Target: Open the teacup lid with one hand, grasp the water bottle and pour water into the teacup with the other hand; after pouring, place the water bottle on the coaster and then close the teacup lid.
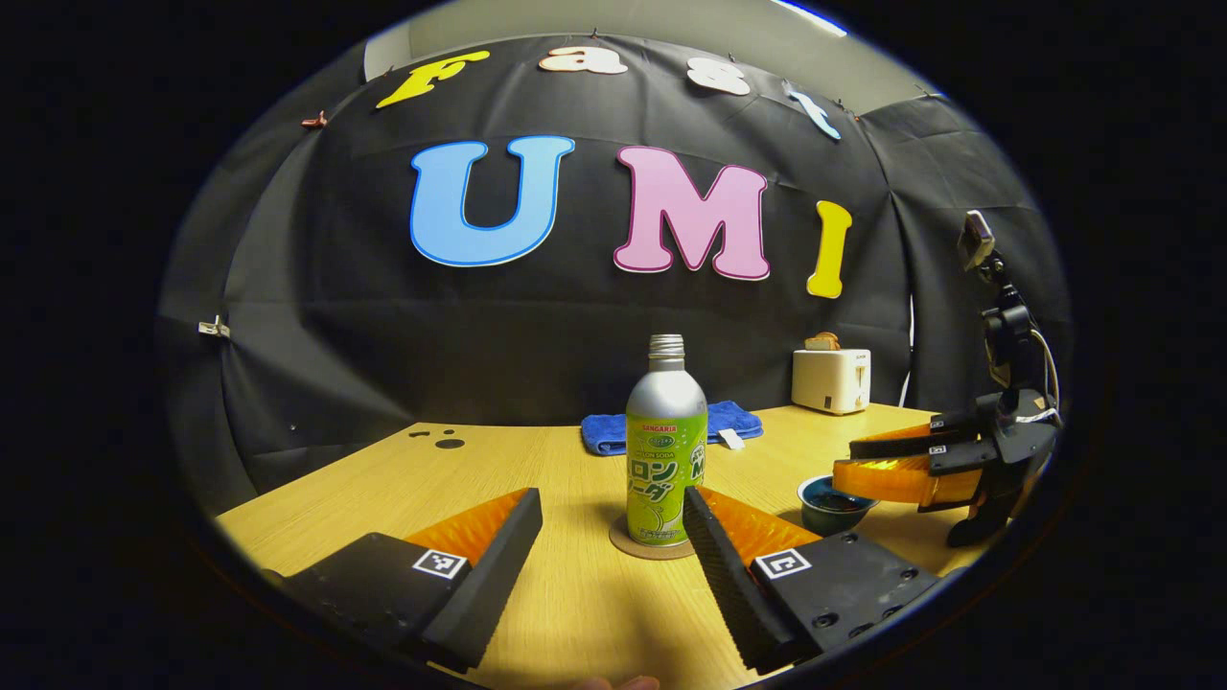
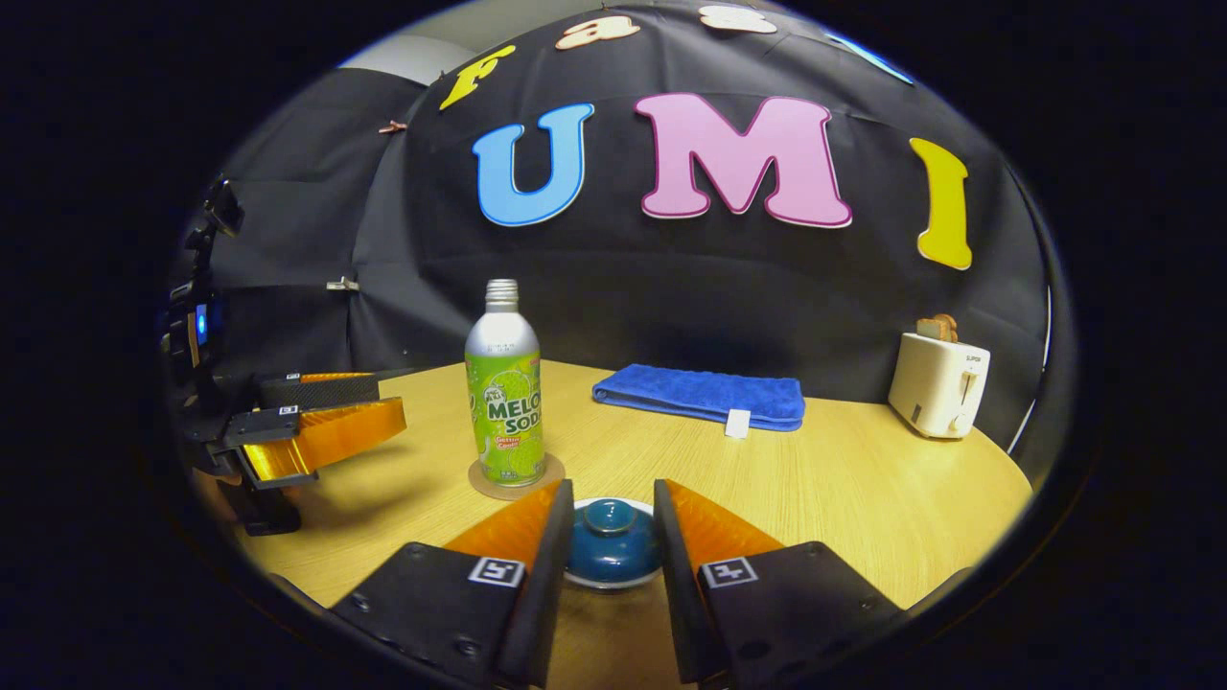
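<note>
The bottle (image 1: 666, 448) stands on the coaster (image 1: 652, 546). Left gripper (image 1: 613, 522) jaws apart; right gripper (image 2: 613, 517) jaws apart around the lid (image 2: 612, 541).

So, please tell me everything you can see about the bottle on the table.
The bottle is a metal-looking one with a bare silver shoulder and neck, a threaded mouth with no cap, and a bright green label around its body. It stands upright on a round brown coaster on the wooden table. Nothing grips it: in the left gripper view the left gripper is open in front of it, one finger on each side, without contact.
</note>
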Demonstrator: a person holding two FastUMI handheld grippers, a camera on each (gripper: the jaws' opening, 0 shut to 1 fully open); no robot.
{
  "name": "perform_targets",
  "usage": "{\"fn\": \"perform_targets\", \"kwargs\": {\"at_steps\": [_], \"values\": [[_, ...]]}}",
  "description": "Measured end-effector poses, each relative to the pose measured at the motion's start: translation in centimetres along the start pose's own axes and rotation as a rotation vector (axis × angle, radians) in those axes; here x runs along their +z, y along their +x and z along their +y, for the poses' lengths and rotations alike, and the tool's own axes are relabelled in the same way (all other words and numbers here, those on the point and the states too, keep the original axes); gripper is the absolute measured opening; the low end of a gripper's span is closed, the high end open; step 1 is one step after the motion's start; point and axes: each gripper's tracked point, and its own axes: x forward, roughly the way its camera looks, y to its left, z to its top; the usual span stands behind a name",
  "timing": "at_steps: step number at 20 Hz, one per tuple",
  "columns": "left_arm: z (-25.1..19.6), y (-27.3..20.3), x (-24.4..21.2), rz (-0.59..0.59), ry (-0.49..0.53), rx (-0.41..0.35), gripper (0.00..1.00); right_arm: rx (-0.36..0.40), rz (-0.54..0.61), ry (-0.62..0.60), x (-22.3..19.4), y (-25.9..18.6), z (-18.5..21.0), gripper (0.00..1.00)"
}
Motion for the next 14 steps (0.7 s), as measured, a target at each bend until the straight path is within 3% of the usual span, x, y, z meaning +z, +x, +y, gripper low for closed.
{"fn": "perform_targets", "kwargs": {"at_steps": [2,4,7,9,14], "values": [[0.0,0.0,0.0,0.000,0.000,0.000,0.94,-0.014,-0.038,0.003,0.6,-0.8,0.0,0.63],[0.0,0.0,0.0,0.000,0.000,0.000,0.93,-0.023,-0.084,0.008,1.5,-1.7,0.3,0.67],[0.0,0.0,0.0,0.000,0.000,0.000,0.93,-0.035,-0.163,0.001,2.9,-3.3,0.9,0.88],[0.2,0.0,0.1,0.001,0.000,0.011,0.93,-0.061,-0.195,-0.028,3.2,-4.5,0.8,0.94],[0.4,-0.2,0.0,0.001,0.000,0.038,0.93,-0.074,-0.189,0.006,2.4,-5.1,0.1,0.95]]}}
